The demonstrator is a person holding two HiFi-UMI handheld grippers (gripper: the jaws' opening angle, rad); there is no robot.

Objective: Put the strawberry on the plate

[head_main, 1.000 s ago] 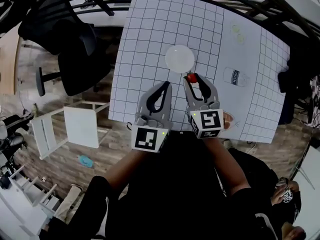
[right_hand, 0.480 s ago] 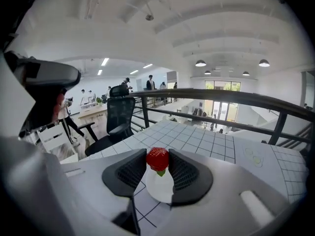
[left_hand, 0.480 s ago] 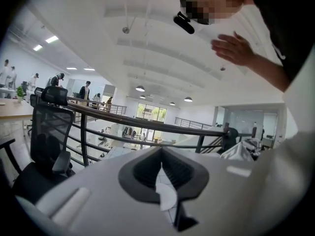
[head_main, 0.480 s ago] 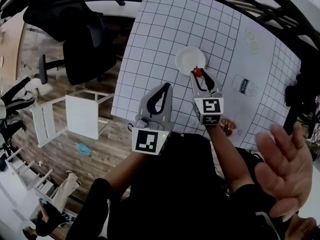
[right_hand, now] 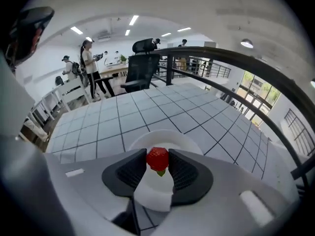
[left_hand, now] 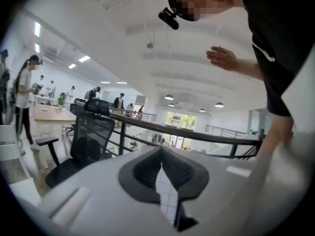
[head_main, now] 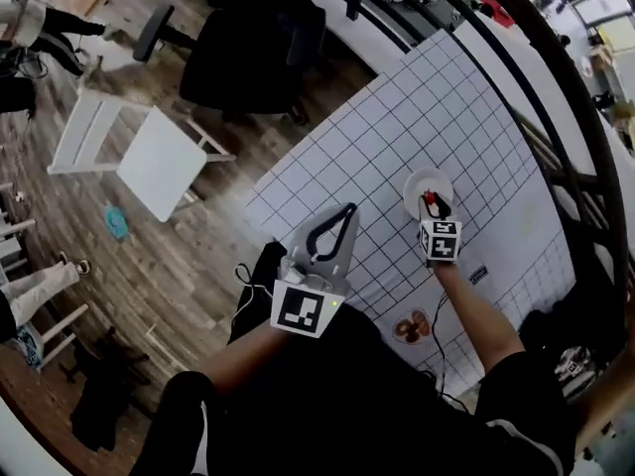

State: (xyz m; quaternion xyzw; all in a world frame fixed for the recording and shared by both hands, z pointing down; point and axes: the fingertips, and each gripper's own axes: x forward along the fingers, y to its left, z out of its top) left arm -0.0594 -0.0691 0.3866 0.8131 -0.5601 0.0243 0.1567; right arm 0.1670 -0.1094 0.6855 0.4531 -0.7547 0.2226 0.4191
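Observation:
A red strawberry [right_hand: 157, 158] sits pinched between the dark pads of my right gripper [right_hand: 158, 160], which is shut on it. It hangs just above a small white plate [right_hand: 183, 140] on the gridded table [right_hand: 113, 117]. In the head view the right gripper [head_main: 430, 203] holds the strawberry [head_main: 430, 206] over the near edge of the plate [head_main: 418, 183]. My left gripper [head_main: 347, 211] hovers over the table's near-left edge, shut with nothing in it. In the left gripper view the left gripper [left_hand: 161, 152] shows its tips touching, and it points out across the room.
A small bottle [head_main: 478, 274] and a patterned dish [head_main: 410, 327] lie on the table behind the right arm. A white chair [head_main: 149, 157] and a black office chair [head_main: 248, 38] stand on the wooden floor. A dark railing [head_main: 556, 77] runs along the table's far side.
The right gripper has carried the strawberry forward from beside the plate to over it. The head view has swung round. The left gripper stays shut near the table edge.

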